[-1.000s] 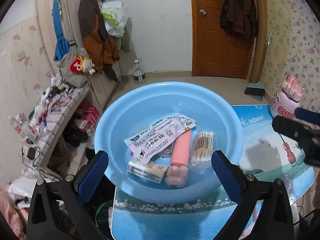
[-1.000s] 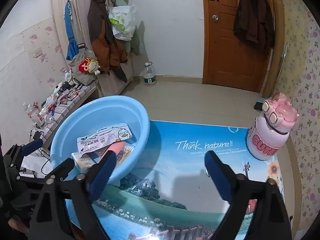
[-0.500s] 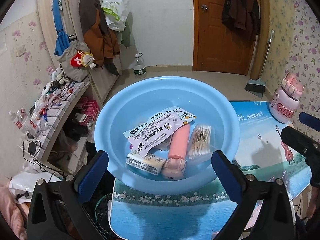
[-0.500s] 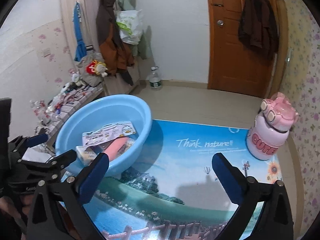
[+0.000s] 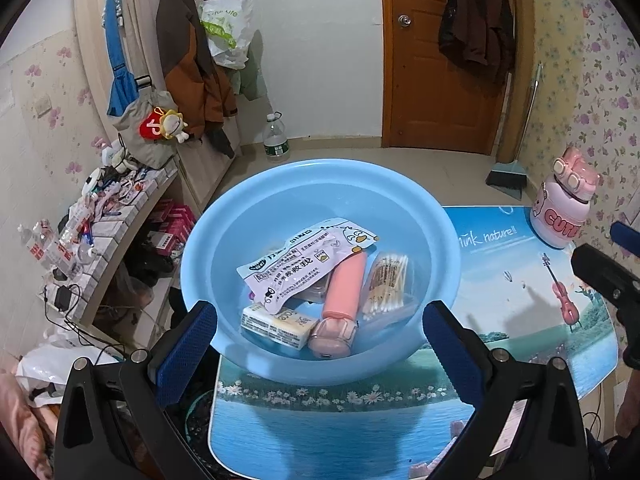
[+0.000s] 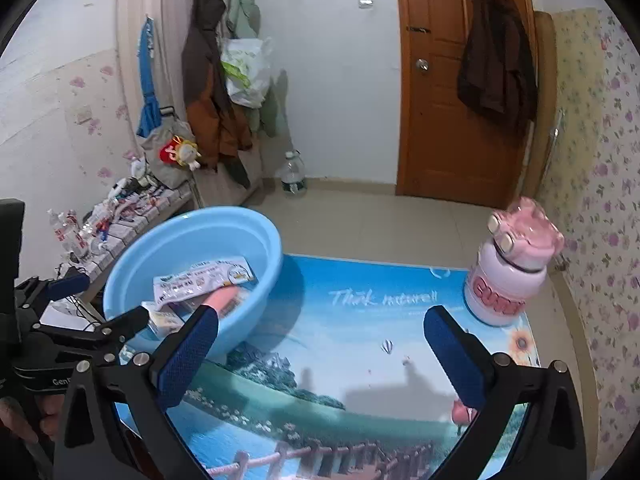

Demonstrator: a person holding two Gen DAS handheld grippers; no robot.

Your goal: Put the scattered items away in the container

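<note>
The light-blue plastic basin [image 5: 320,200] sits at the left edge of the table, on a printed landscape mat [image 6: 360,344] that covers the tabletop, and part of its rim hangs just past that edge. Everything loose is inside it. A flat white sachet with a cartoon duck [image 5: 304,264] lies slantwise on top. Beneath its lower end is a small white boxed bar [image 5: 276,326]. A salmon-pink tube-shaped bottle with a clear cap [image 5: 340,304] lies beside the box, cap toward the near wall of the basin, and a clear packet of cotton swabs [image 5: 386,284] rests against the bottle's right side.

The left gripper [image 5: 320,344] hovers over the near rim of the basin with its blue-padded fingers [image 5: 186,354] spread wide and nothing between them. The right gripper [image 6: 324,356] hangs above the bare middle of the mat, its fingers likewise wide apart and holding nothing. A hand [image 6: 24,420] shows at the lower left of the right wrist view, wrapped around the left tool's handle.

At the far right corner of the table stands a pink and white cartoon water bottle [image 6: 508,276], upright, well apart from the basin. Beyond the table are a brown wooden door [image 6: 452,100] with a dark jacket hung on it, and a cluttered low shelf [image 5: 100,216] along the left wall.
</note>
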